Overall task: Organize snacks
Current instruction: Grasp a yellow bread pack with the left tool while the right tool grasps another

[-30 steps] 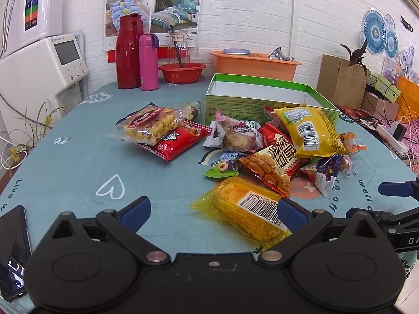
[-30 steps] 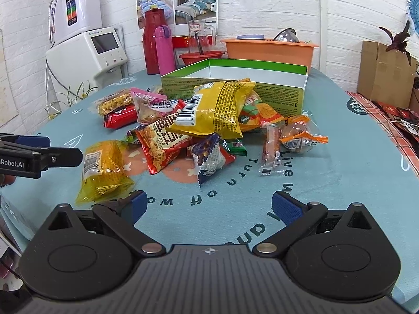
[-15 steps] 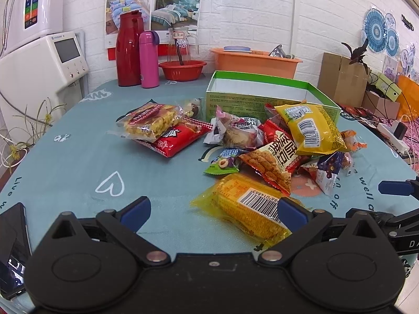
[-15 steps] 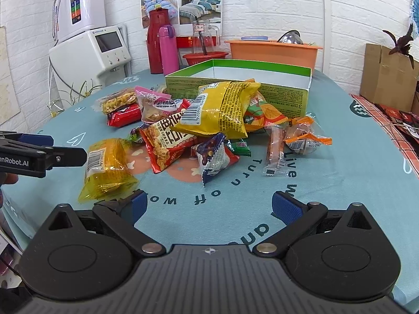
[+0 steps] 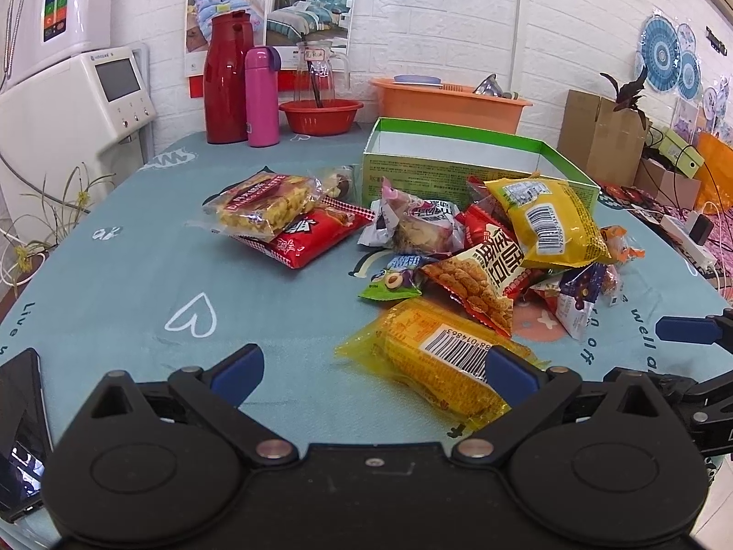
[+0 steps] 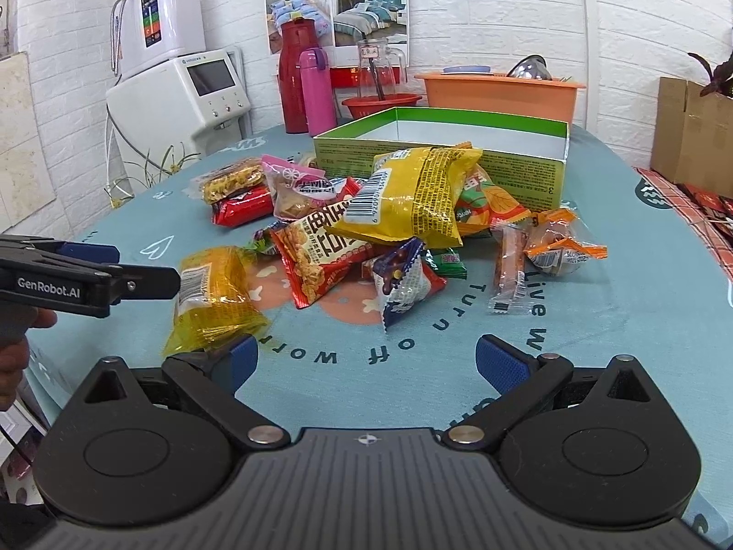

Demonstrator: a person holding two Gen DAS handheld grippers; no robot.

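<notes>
**Corn Bag First**

Both of my tongs had crept a little closer to the snack pile. My left tongs (image 5: 373, 369) and right tongs (image 6: 366, 357) were spread wide, holding nothing. My yellow corn bag (image 5: 440, 369) lay low in the frame, right by one left finger. It looked light, crinkly and slippery. I thought its fat middle was best to pinch. My green box (image 5: 458, 174) sat behind, open.

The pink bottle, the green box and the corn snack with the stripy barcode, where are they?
pink bottle (image 5: 261, 96), left wrist view, middle of its body.
green box (image 6: 440, 160), right wrist view, its near outer wall.
corn snack (image 5: 440, 366), left wrist view, the wrapper just beside the barcode label.
</notes>
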